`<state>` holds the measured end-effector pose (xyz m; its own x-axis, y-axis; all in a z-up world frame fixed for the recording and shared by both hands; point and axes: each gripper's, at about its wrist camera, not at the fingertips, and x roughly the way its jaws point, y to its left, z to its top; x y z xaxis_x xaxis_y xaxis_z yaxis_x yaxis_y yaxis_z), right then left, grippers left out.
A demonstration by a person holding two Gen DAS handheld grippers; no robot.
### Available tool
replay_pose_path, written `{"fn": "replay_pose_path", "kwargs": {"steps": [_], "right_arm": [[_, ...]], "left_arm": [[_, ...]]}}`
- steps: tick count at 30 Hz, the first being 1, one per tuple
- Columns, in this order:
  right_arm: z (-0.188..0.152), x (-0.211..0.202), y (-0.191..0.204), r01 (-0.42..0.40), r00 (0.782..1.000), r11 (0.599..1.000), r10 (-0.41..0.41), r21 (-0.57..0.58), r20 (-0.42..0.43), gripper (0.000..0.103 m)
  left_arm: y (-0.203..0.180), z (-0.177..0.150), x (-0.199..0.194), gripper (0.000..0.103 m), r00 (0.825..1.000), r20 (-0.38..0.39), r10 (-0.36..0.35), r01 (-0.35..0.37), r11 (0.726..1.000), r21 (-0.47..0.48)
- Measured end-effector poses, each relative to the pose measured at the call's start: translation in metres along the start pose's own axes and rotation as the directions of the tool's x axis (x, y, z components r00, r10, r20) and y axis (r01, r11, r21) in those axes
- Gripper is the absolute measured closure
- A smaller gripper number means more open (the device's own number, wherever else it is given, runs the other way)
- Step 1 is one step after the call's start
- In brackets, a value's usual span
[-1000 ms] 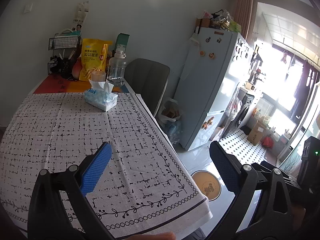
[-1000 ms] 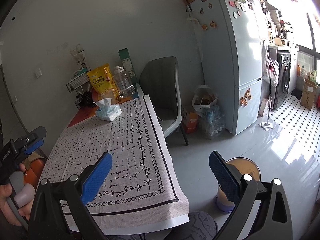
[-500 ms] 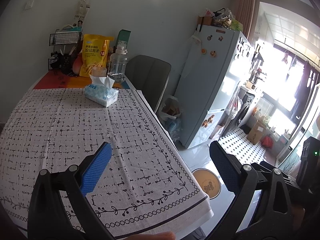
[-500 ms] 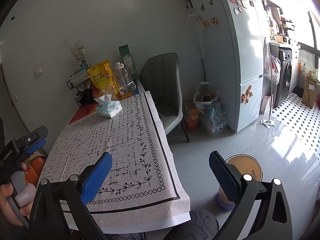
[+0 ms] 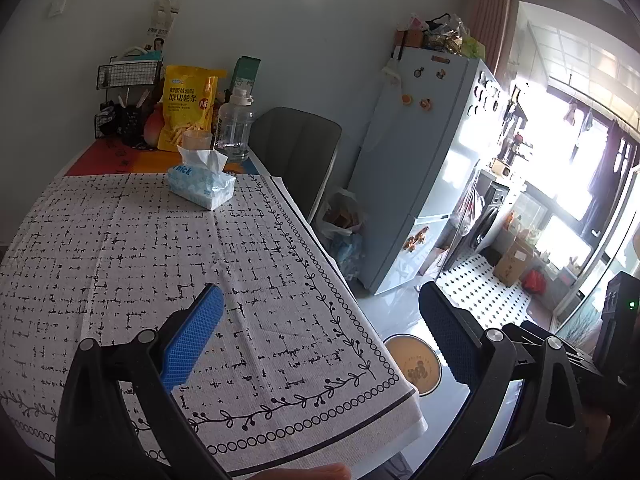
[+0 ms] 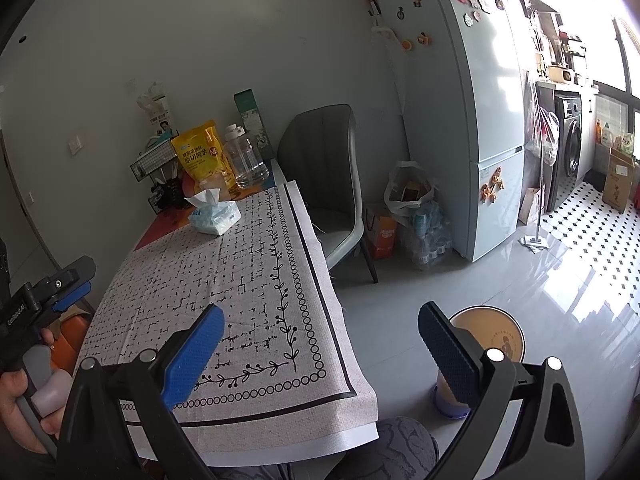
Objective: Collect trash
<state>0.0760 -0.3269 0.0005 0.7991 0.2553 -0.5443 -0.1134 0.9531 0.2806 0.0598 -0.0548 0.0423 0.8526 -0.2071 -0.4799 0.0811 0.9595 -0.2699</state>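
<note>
My left gripper (image 5: 320,304) is open and empty, hovering over the near right corner of the table's black-and-white patterned cloth (image 5: 168,248). My right gripper (image 6: 320,320) is also open and empty, held off the table's near right corner. On the floor beside that corner stands a round bin with a tan top (image 6: 486,334), also in the left wrist view as the bin (image 5: 412,364). A blue tissue pack (image 5: 200,188) lies at the far end of the cloth. I see no loose trash on the cloth. The left gripper (image 6: 52,292) shows at the left edge, held by a hand.
At the table's far end stand a yellow snack bag (image 5: 186,120), a clear water bottle (image 5: 234,128) and a wire rack (image 5: 128,92). A grey chair (image 6: 328,184) sits on the right side, with bags (image 6: 408,196) and a pale blue fridge (image 6: 460,120) beyond.
Both views have drifted only slightly, the left one tilting a little so the tissue pack sits higher in frame. Both grippers have stayed open and empty.
</note>
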Motion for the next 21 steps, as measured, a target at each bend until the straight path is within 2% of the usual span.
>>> {"fn": "replay_pose_path", "kwargs": {"steps": [21], "right_arm": [[-0.0044,0.0005,-0.0031,-0.001,1.000,1.000,0.001,0.007,0.004,0.008]], "left_arm": [[-0.0039,-0.0031,0.0017,0.006,1.000,-0.005,0.000,0.000,1.000,0.007]]}}
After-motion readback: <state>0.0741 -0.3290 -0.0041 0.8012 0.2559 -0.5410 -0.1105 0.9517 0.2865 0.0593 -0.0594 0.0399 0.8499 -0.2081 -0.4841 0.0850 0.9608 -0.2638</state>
